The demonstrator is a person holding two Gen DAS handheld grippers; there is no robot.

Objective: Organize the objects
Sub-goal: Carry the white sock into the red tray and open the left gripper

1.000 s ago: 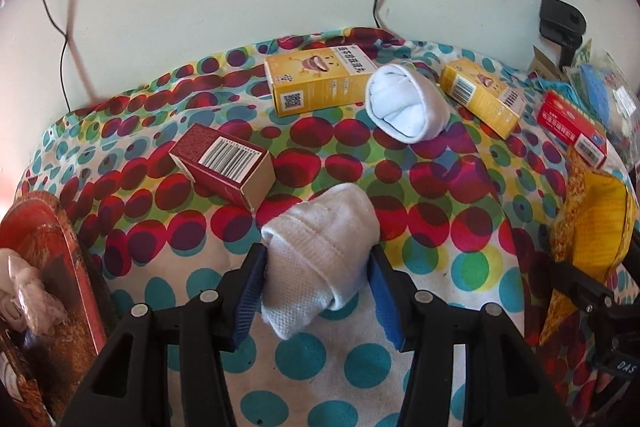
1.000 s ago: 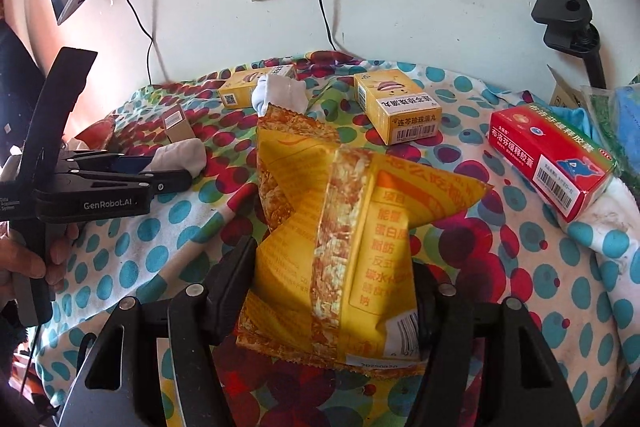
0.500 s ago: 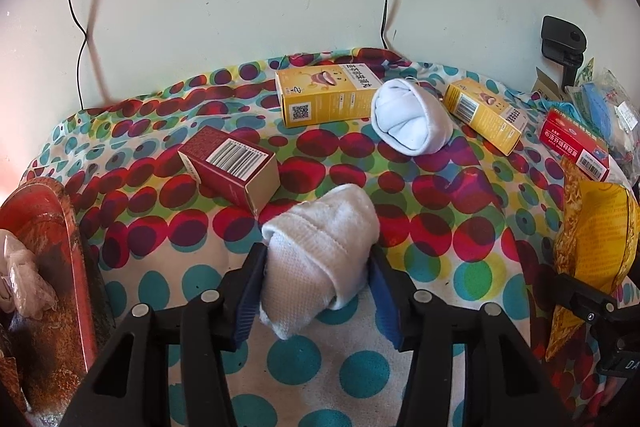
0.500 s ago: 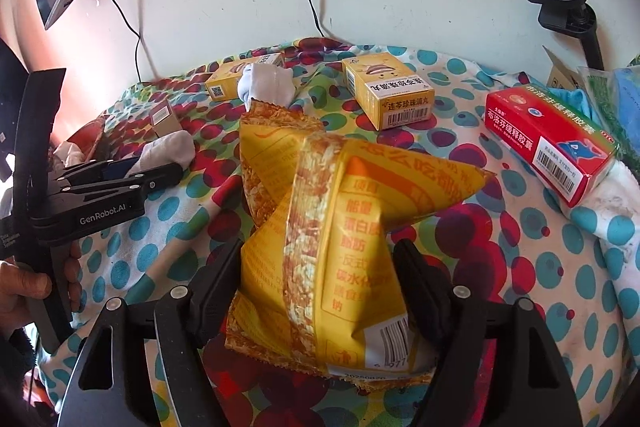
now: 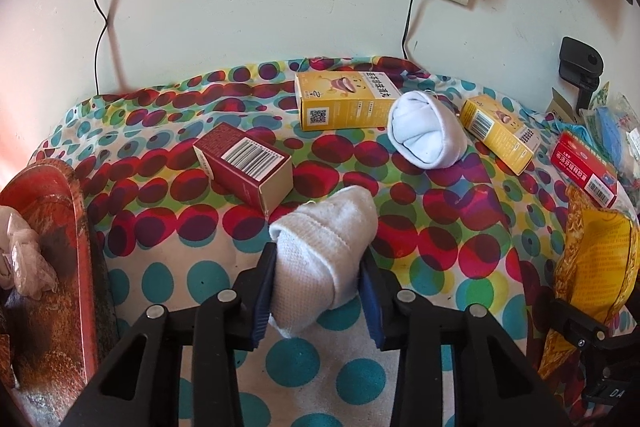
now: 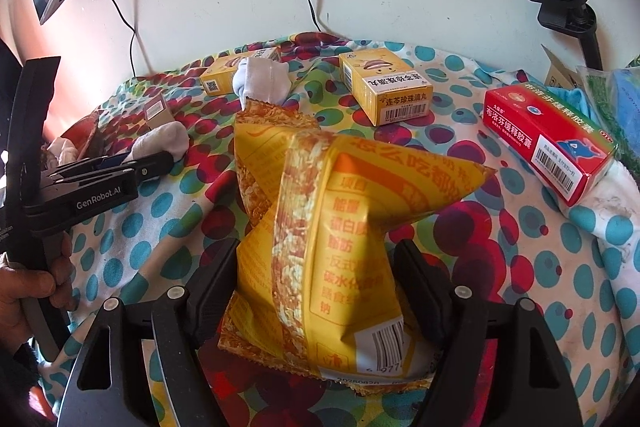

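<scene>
A rolled grey-white sock (image 5: 328, 227) lies on the polka-dot cloth (image 5: 200, 279) between the blue pads of my left gripper (image 5: 318, 259). Its jaws are closing and the pads press into the sock's sides. The right wrist view shows that left gripper (image 6: 152, 163) from the side, with the sock (image 6: 164, 143) at its tip. A yellow snack bag (image 6: 352, 195) stands on the cloth between the fingers of my right gripper (image 6: 316, 251). Those jaws stand a little wider than the bag, with a gap on the right side. The bag (image 5: 592, 251) also shows at the right edge of the left wrist view.
On the cloth lie a dark red box (image 5: 244, 163), a large yellow box (image 5: 344, 99), a white rolled sock (image 5: 424, 135), a small yellow box (image 5: 496, 131) and a red box (image 5: 584, 171). A red tray (image 5: 52, 187) sits at the left. The wall with sockets and cables stands behind.
The left jaws have drawn in and now squeeze the grey-white sock. The right jaws have spread away from the yellow bag's sides. Neither hand has shifted place.
</scene>
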